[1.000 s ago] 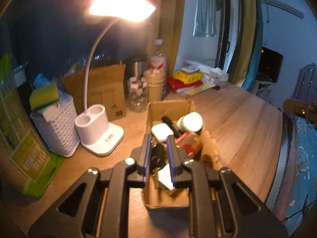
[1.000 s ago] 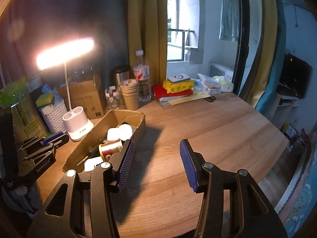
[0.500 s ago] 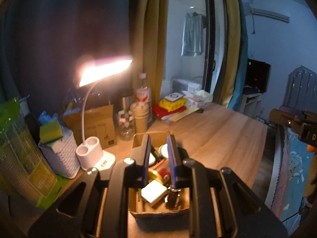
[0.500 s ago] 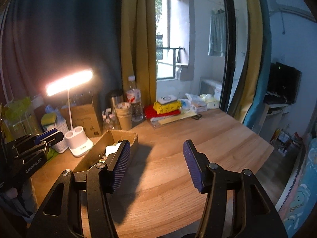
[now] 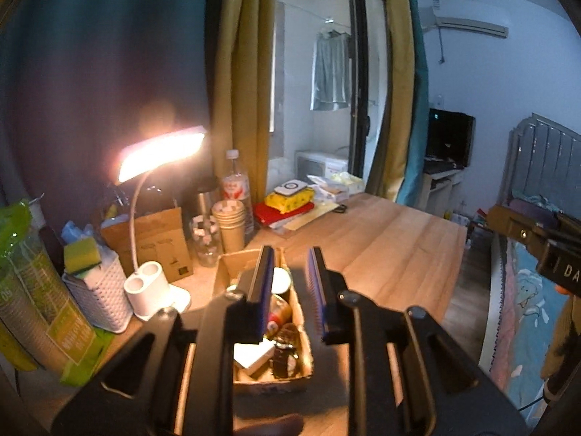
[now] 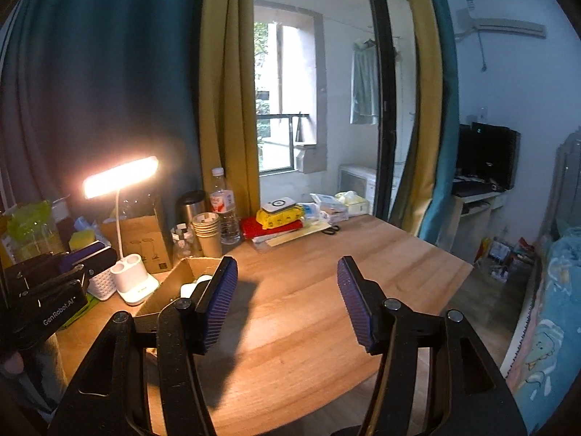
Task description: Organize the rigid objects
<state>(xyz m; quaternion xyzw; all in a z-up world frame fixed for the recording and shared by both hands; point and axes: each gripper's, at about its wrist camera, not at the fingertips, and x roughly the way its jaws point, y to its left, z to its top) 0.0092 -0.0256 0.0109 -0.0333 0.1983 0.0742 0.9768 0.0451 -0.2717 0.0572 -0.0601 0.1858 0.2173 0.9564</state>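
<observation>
An open cardboard box (image 5: 225,272) lies on the wooden table, also seen in the right wrist view (image 6: 174,279). It holds several small items: a white block (image 5: 254,354), a dark jar (image 5: 285,354), a red-labelled tin (image 5: 277,312) and a white round lid (image 5: 281,279). My left gripper (image 5: 288,290) hangs high above the box, slightly open and empty. My right gripper (image 6: 287,301) is wide open and empty, high above the bare table to the right of the box.
A lit desk lamp (image 5: 149,290), a white basket with a sponge (image 5: 96,298), green packaging (image 5: 32,290), paper cups (image 5: 230,229), a bottle (image 5: 236,189) and a glass jar (image 5: 205,239) line the back left. Books and packets (image 5: 290,203) lie at the back.
Both grippers have risen and pulled back from the table. The left gripper let go of the dark item it held over the box and its jaws have opened a little.
</observation>
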